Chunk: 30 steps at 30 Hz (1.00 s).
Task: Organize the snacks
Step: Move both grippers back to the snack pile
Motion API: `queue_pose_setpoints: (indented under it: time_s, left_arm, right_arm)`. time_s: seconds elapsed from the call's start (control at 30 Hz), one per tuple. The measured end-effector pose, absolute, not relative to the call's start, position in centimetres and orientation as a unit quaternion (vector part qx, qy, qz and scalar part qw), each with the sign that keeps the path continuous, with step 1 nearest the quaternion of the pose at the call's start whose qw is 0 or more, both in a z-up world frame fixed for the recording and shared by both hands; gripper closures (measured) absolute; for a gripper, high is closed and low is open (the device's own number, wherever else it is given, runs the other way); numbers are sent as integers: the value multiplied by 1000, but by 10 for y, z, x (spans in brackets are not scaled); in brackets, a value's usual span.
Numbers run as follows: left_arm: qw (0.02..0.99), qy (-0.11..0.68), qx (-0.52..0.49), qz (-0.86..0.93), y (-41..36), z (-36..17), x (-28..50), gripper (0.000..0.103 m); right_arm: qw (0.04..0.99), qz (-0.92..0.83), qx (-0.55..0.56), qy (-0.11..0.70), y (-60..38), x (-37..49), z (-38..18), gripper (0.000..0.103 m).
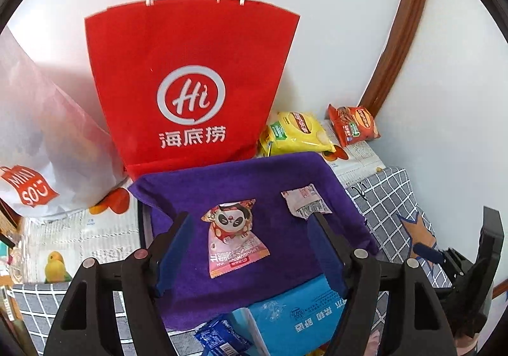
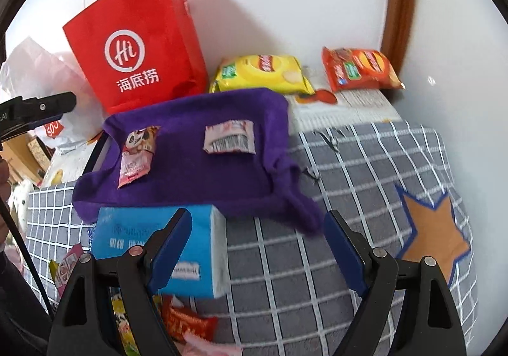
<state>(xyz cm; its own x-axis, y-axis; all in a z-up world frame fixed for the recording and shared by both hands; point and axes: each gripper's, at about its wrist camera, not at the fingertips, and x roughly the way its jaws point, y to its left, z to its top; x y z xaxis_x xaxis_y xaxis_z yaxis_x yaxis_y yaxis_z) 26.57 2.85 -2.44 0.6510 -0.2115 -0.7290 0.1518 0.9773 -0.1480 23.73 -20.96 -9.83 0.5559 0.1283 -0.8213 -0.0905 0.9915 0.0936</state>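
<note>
White wall behind; checked cloth (image 2: 317,260) at 5 o'clock lies bare. Purple towel (image 1: 241,184) carries a panda snack (image 1: 235,238) and, at 2 o'clock, a small wrapper (image 1: 306,200) (apart). Left tongs (image 1: 250,248) and right tongs (image 2: 257,248) wide, empty. Red bag (image 1: 190,70) upright, contents hidden.

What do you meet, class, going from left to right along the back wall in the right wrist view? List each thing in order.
White plastic bag → red paper bag → yellow chip bag → orange-red chip bag → brown wooden frame.
</note>
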Motion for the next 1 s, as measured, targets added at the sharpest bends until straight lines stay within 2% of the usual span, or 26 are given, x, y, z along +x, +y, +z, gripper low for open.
queue_pose_setpoints:
  time_s: [0.13, 0.3, 0.6, 1.0]
  left_arm:
    - [915, 390, -41, -99, 30, -15, 255, 31]
    - [916, 386, -36, -101, 21, -12, 242, 31]
    - [914, 398, -25, -76, 22, -20, 200, 31]
    - [903, 423, -58, -45, 42, -43, 151, 31]
  right_arm:
    - [891, 70, 12, 448, -212, 215, -90, 20]
    - [891, 95, 6, 445, -207, 192, -87, 27]
    - [877, 143, -29, 458, -186, 154, -115, 39]
    - [848, 176, 42, 498, -206, 113, -150, 39]
